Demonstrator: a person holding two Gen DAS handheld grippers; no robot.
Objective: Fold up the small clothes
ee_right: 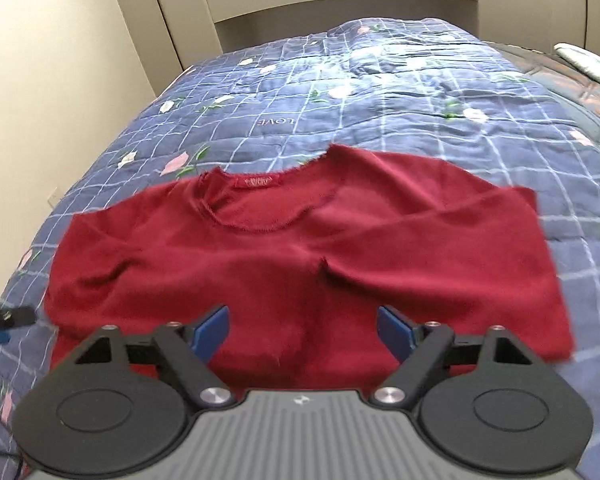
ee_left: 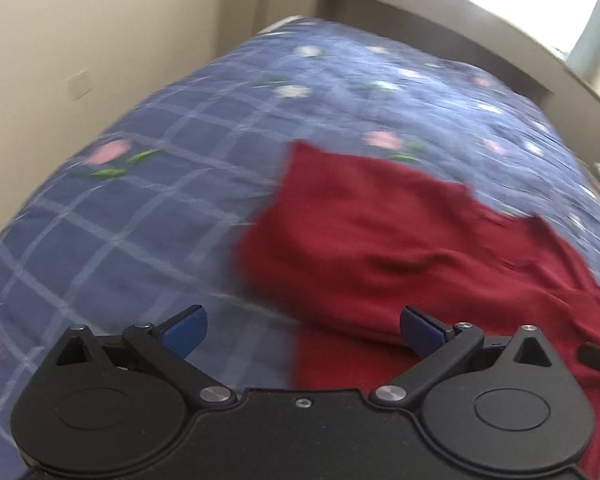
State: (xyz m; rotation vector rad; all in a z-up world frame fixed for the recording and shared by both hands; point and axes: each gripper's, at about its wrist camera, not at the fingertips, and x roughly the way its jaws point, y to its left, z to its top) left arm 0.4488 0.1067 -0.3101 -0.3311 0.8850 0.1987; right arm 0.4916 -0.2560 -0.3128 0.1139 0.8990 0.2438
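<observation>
Right wrist view: a dark red knit top (ee_right: 300,264) lies spread flat on a bed covered by a blue checked quilt (ee_right: 400,96) printed with pink and white flowers and the word LOVE. The top's round neckline, with a small red label (ee_right: 259,181) sewn inside it, faces the far end of the bed, toward the beige headboard (ee_right: 340,4). Both short sleeves reach out sideways from the neckline, and a shallow crease runs down the cloth below the neckline. The right tool (ee_right: 303,334) hovers over the top's near hem with its blue-padded jaws standing well apart; only flat cloth shows beneath the gap and neither pad presses on it. Off the top's left sleeve, at the picture's edge, a black and blue piece of the other tool (ee_right: 4,320) shows above the quilt.

In the left wrist view, which is blurred, the left tool (ee_left: 303,330) has its jaws spread as wide as they go and holds nothing. One blue pad (ee_left: 188,330) hangs over bare quilt just beside the top's edge, the other (ee_left: 420,332) over the red cloth. From here the top fills the right half of the frame, its left sleeve end lying toward the headboard side. A beige wall (ee_left: 80,40) runs along the bed's far side from the top.
</observation>
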